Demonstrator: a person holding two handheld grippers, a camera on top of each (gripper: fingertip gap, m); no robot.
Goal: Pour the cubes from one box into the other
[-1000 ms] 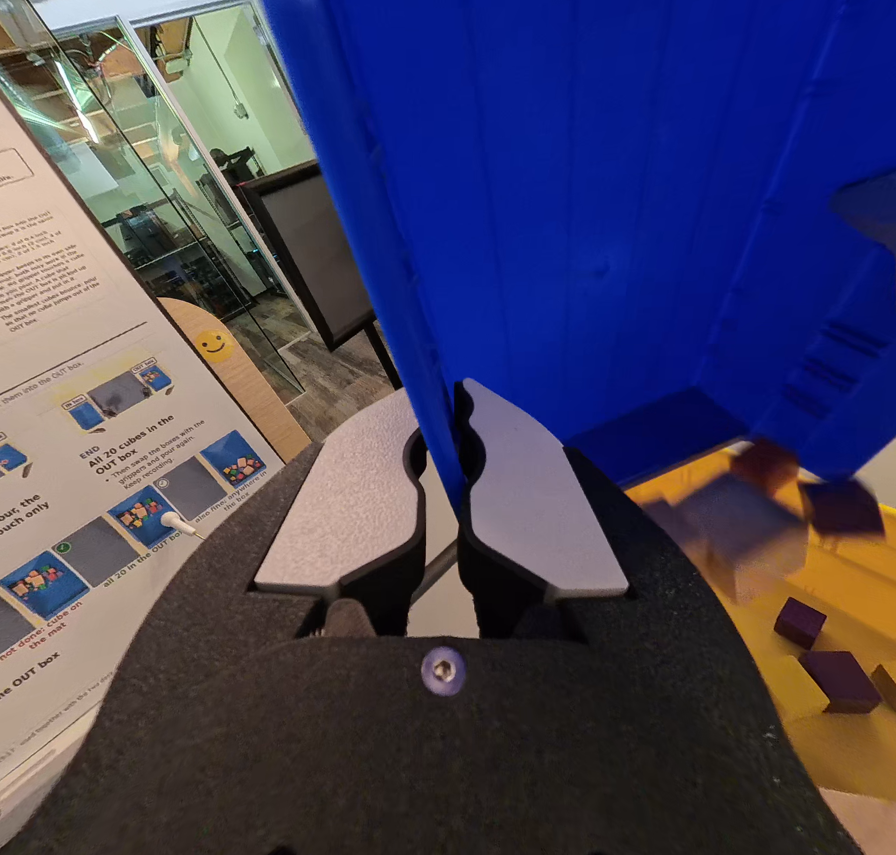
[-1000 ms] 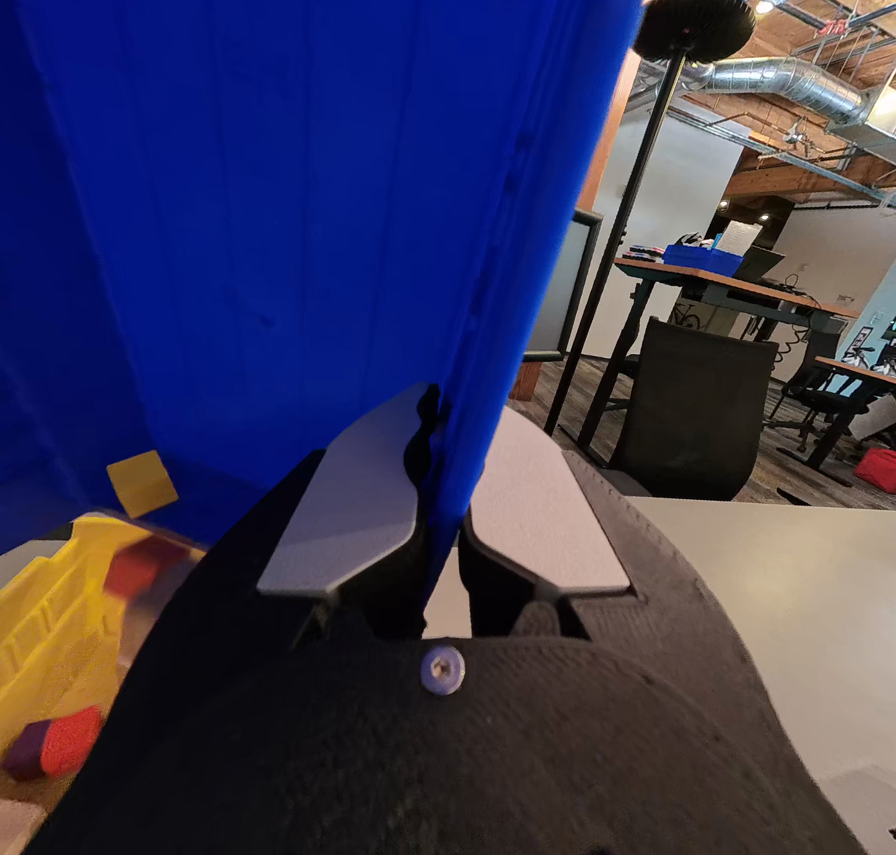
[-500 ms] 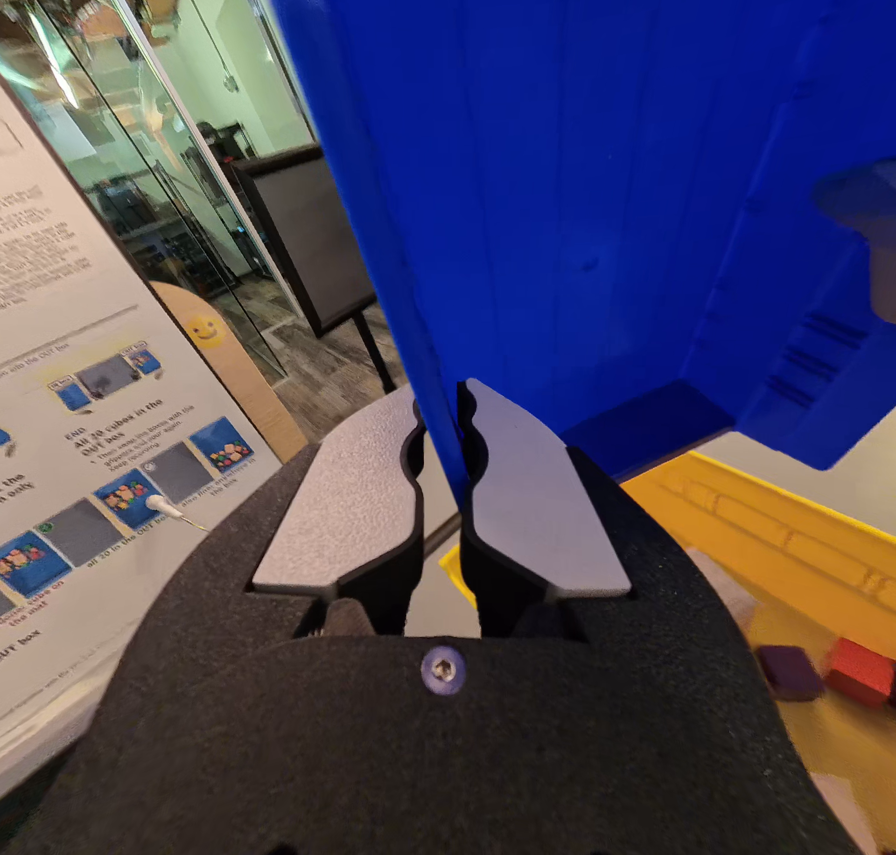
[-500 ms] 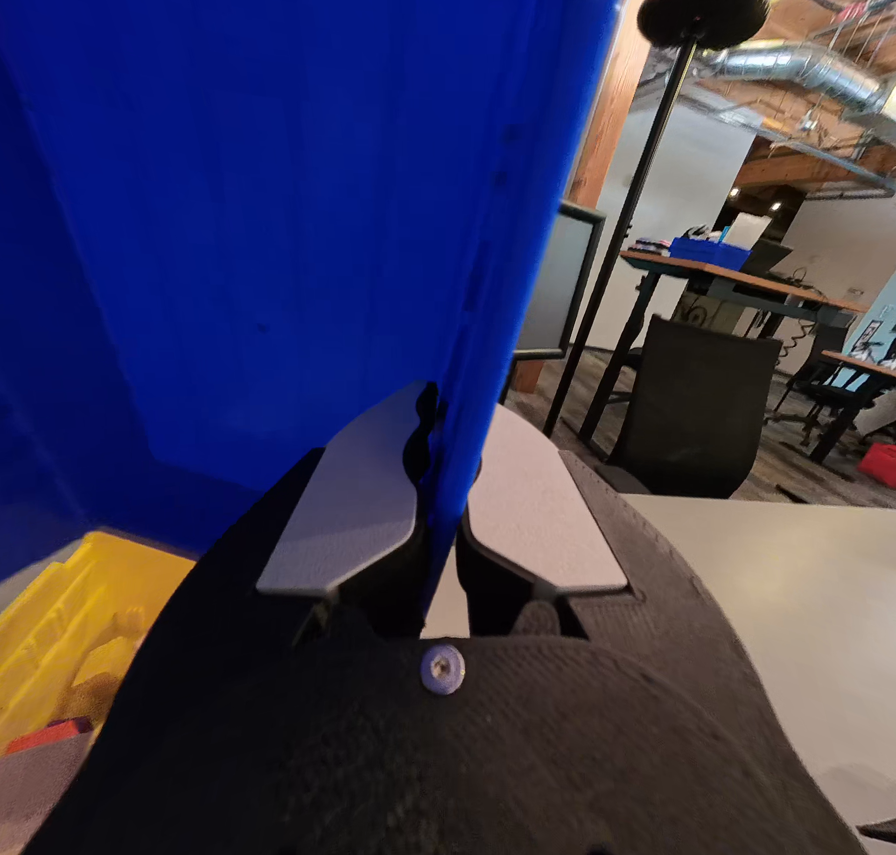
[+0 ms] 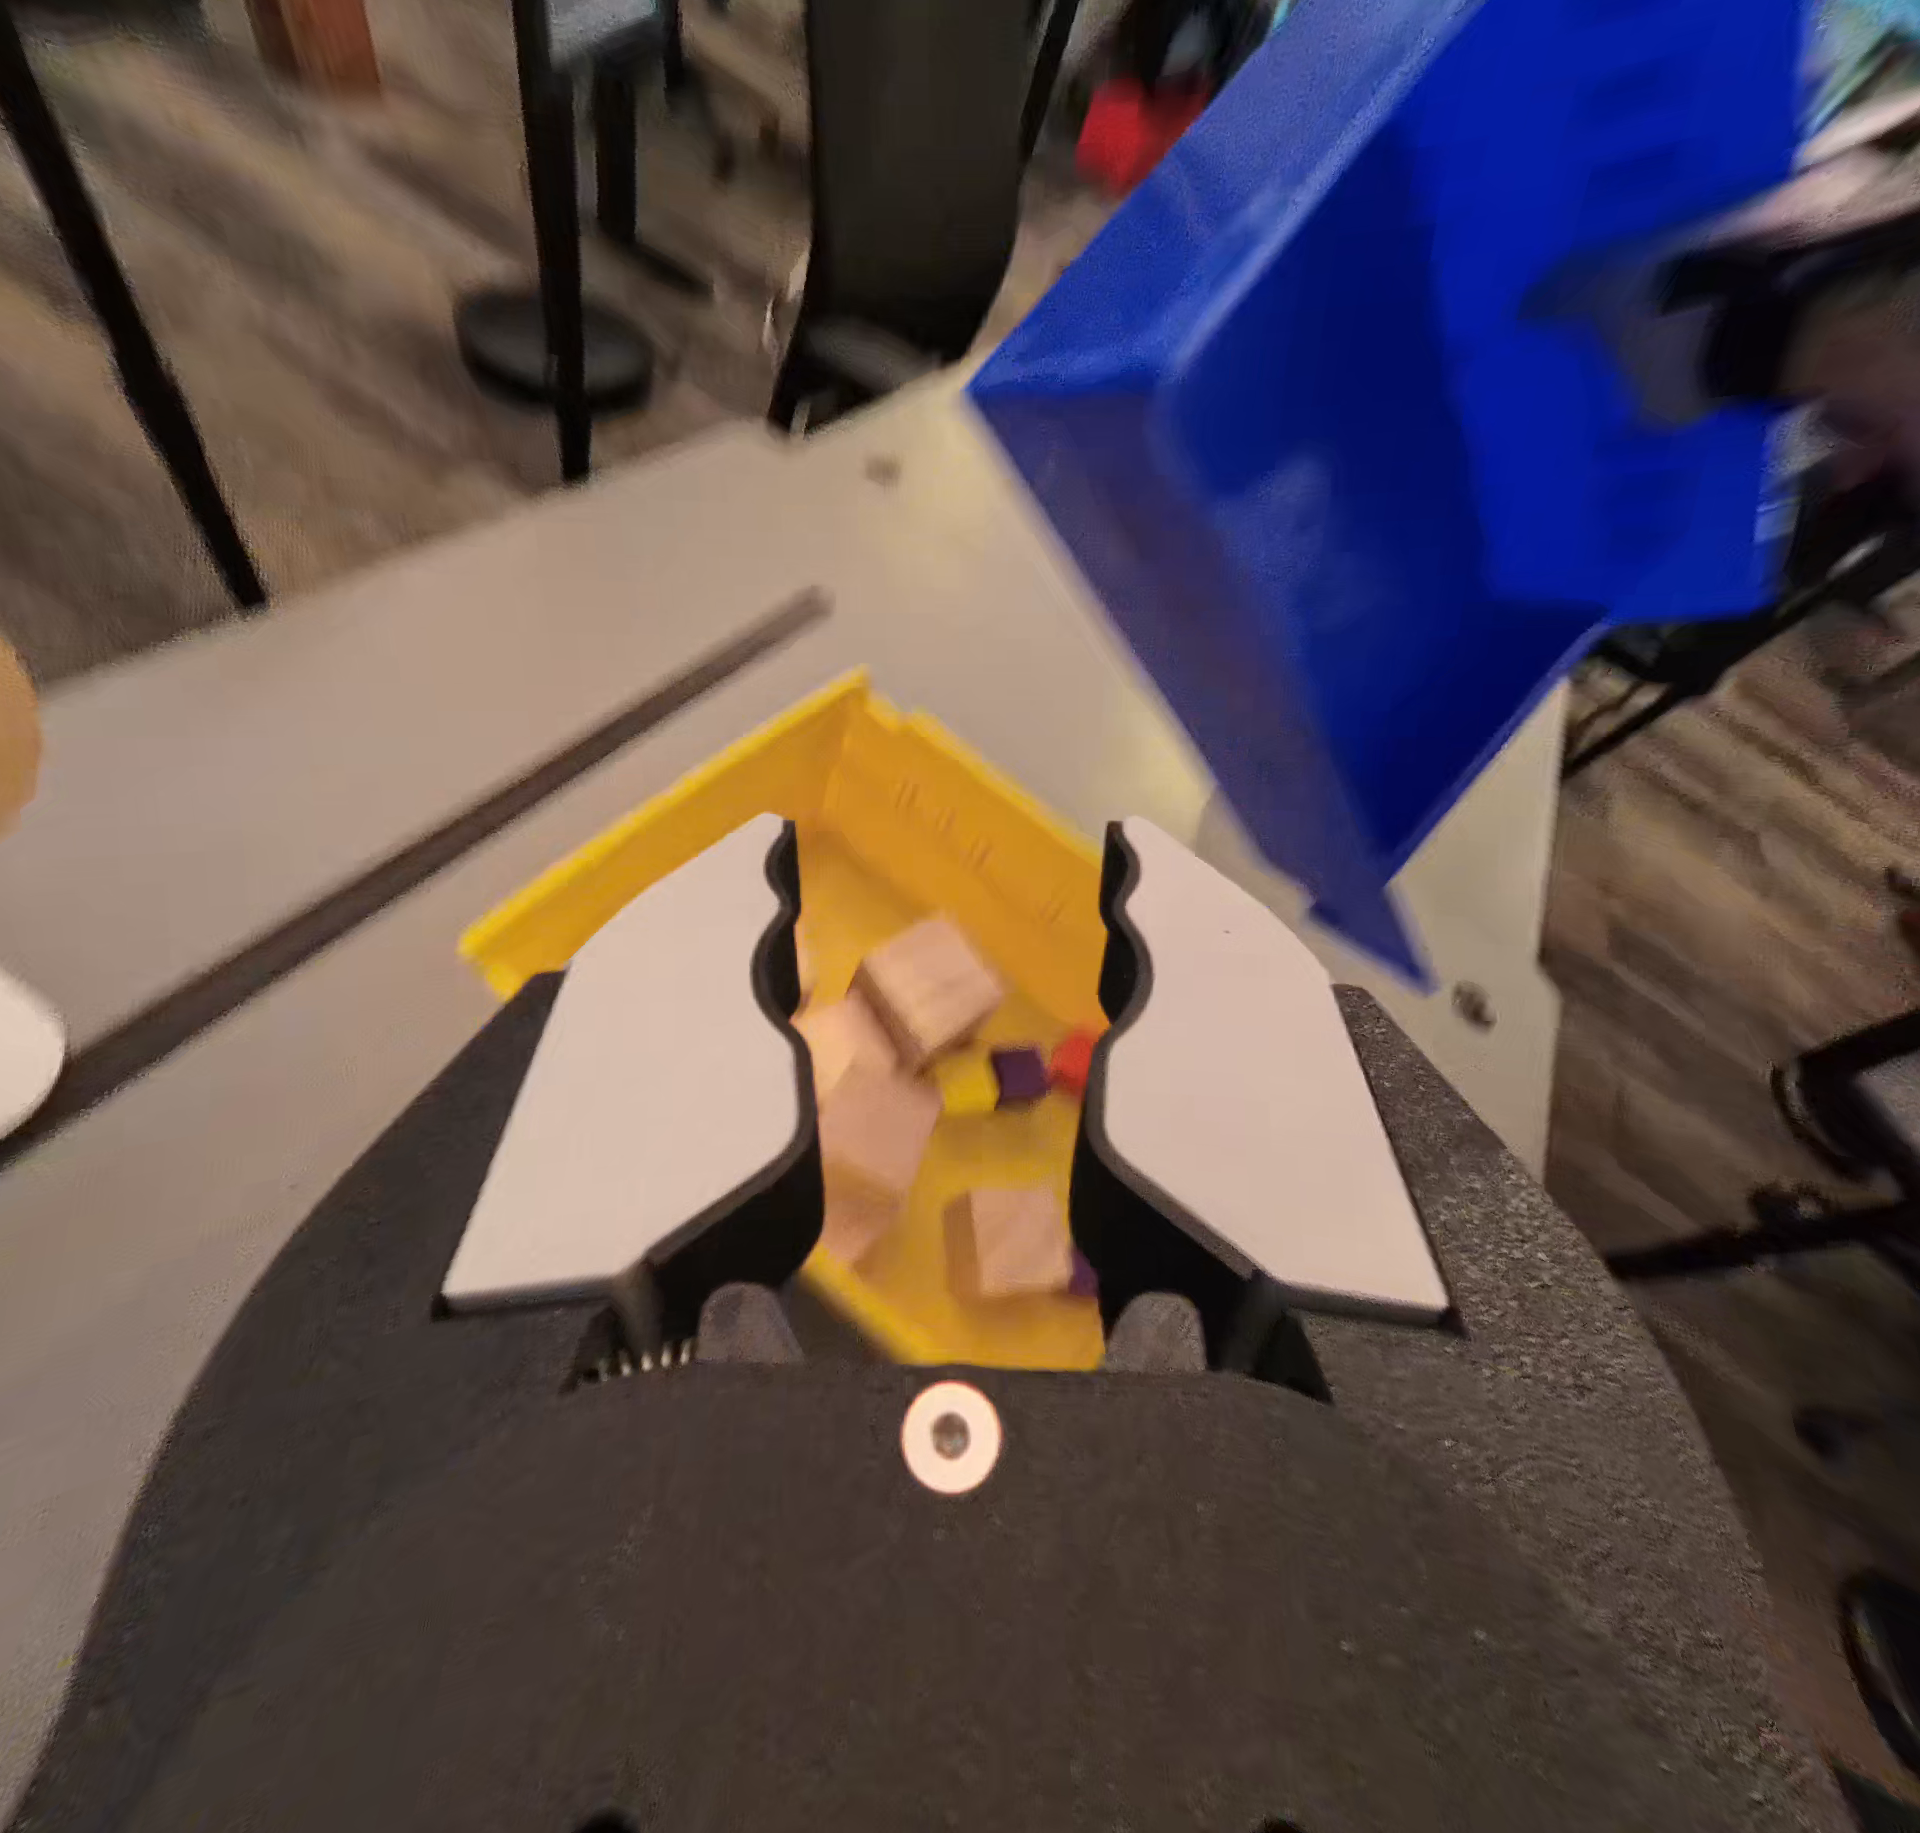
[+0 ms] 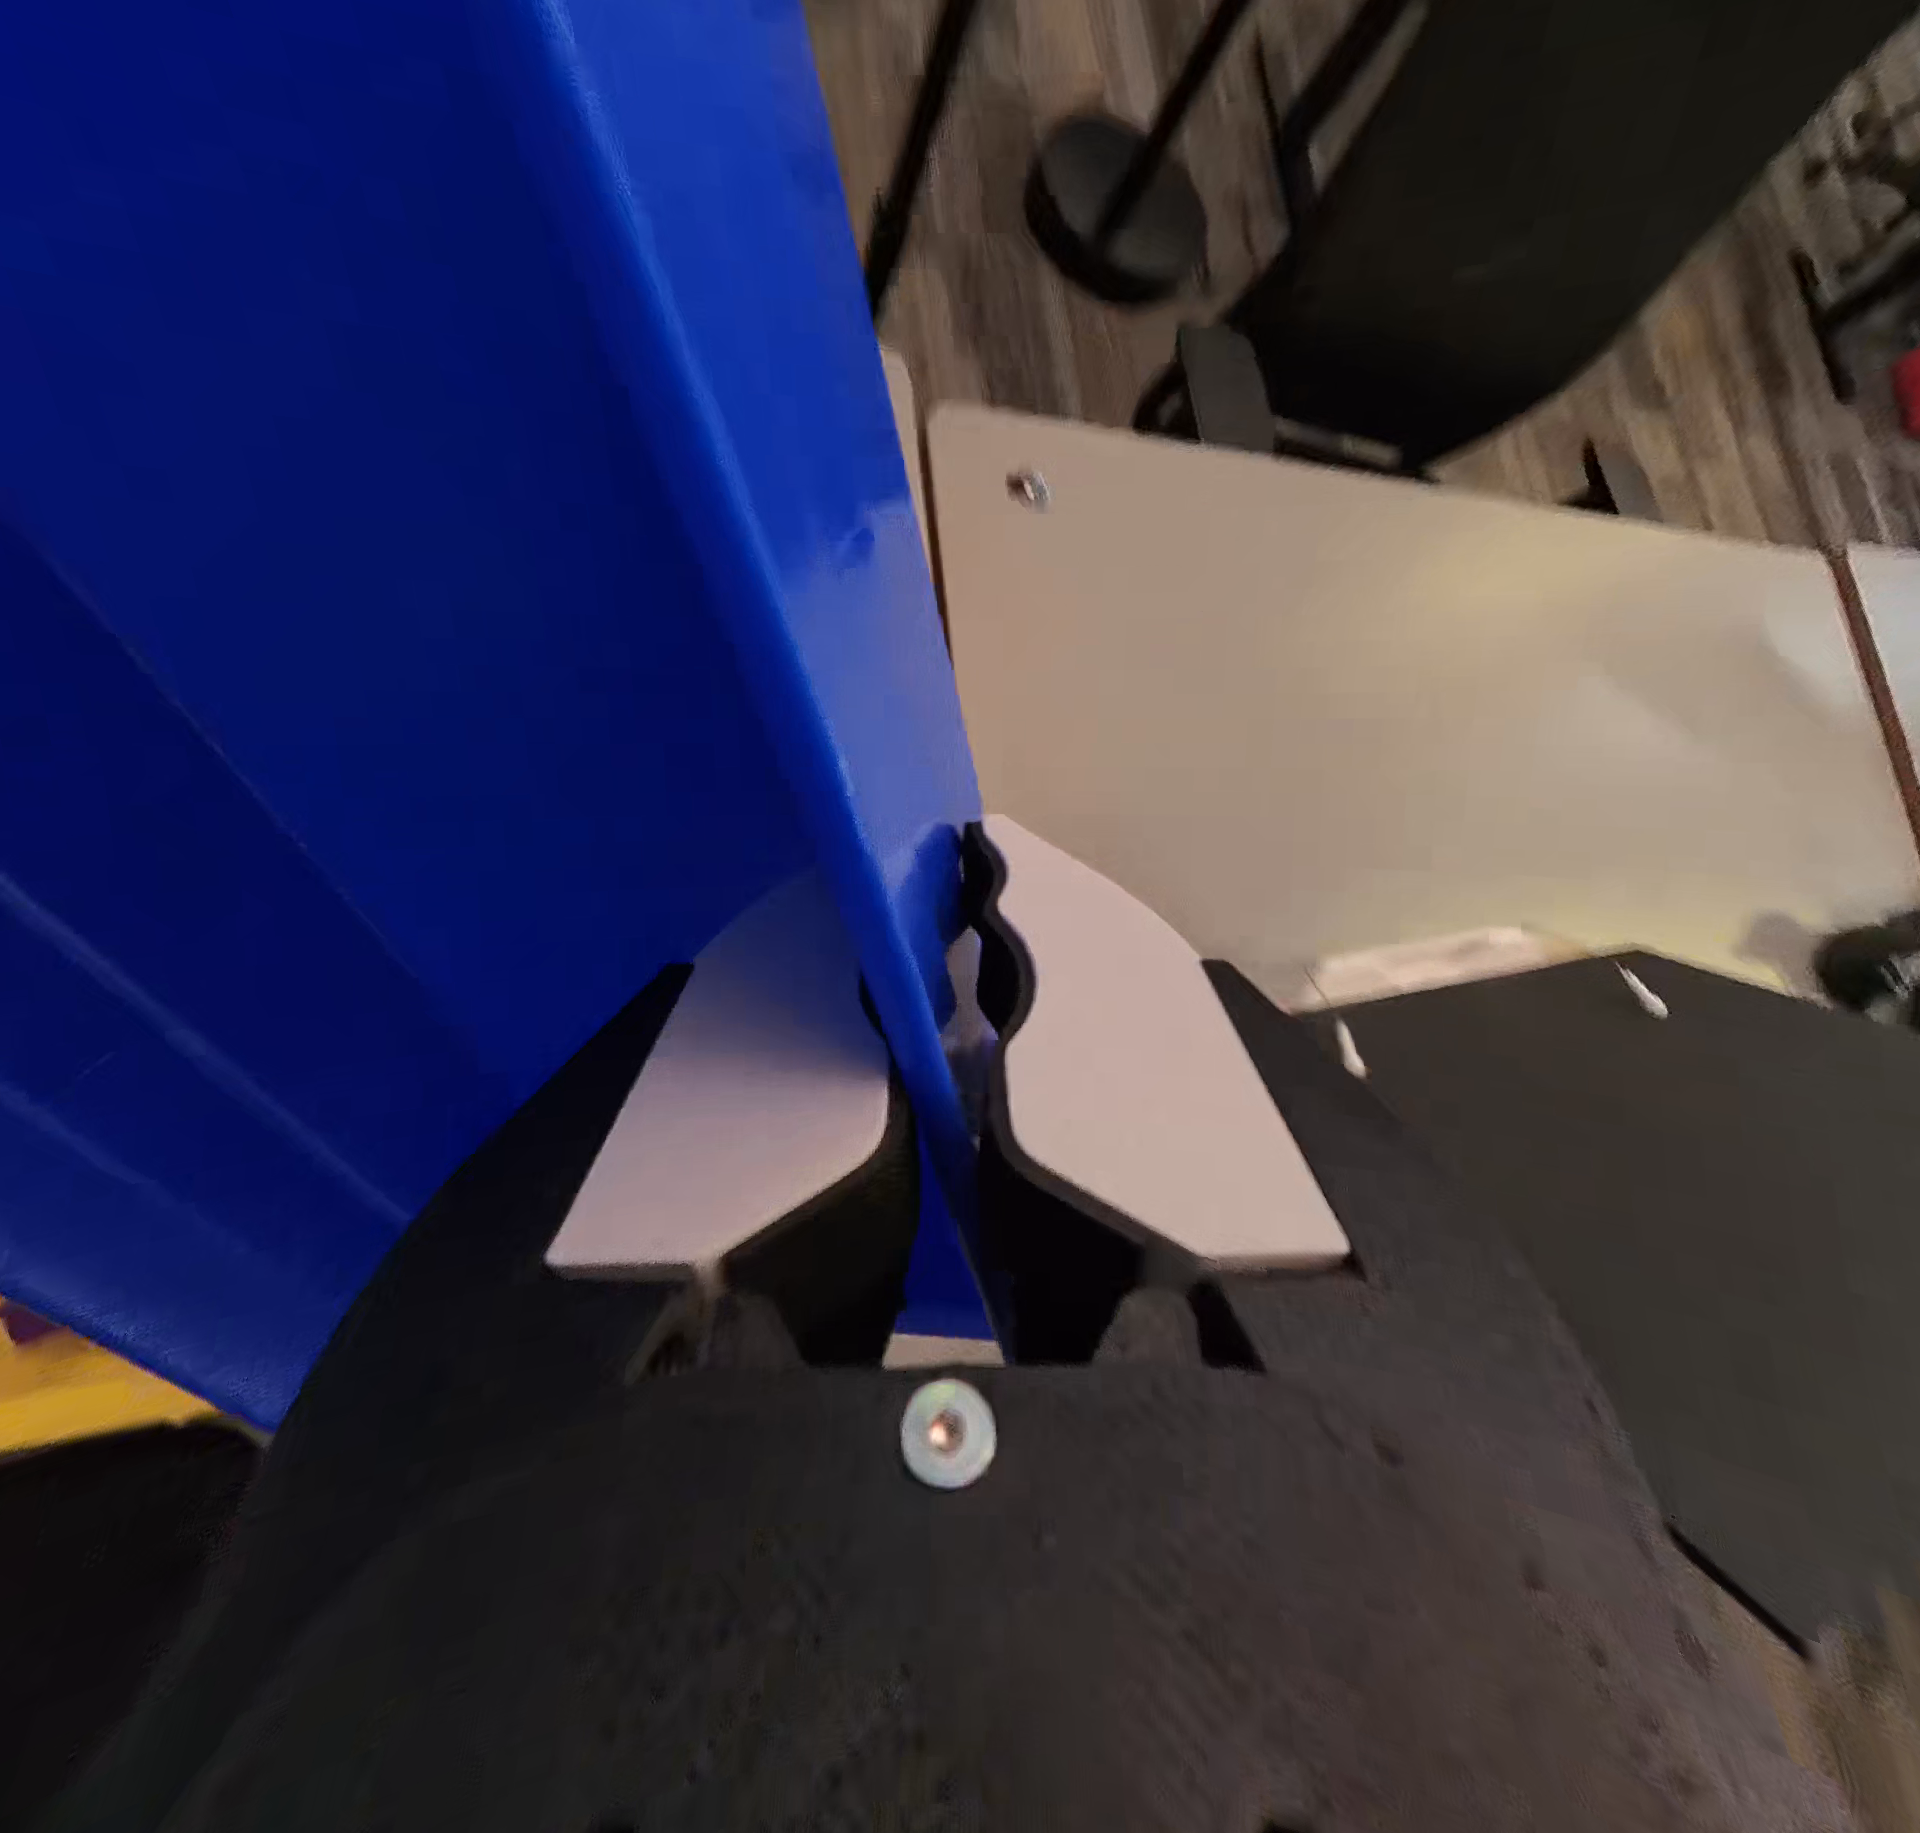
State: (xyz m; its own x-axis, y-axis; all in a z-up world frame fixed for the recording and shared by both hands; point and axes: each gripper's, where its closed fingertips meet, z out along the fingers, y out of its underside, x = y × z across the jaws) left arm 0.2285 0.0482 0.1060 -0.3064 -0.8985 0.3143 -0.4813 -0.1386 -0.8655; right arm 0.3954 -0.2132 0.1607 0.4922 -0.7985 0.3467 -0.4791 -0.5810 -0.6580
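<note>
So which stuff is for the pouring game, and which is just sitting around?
For the job:
blue box, held by the right tool
yellow box
cubes
left tool, open

Just lying about:
table
black chair
lamp stand

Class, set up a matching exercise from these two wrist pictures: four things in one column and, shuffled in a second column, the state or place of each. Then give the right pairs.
Column one
1. left tool
2. right tool
3. blue box
4. cubes

Column two
A. lying inside the yellow box on the table
B. open, holding nothing, above the yellow box
C. tilted in the air, nothing visible inside
D. shut on a blue wall

Pairs: 1-B, 2-D, 3-C, 4-A
</note>
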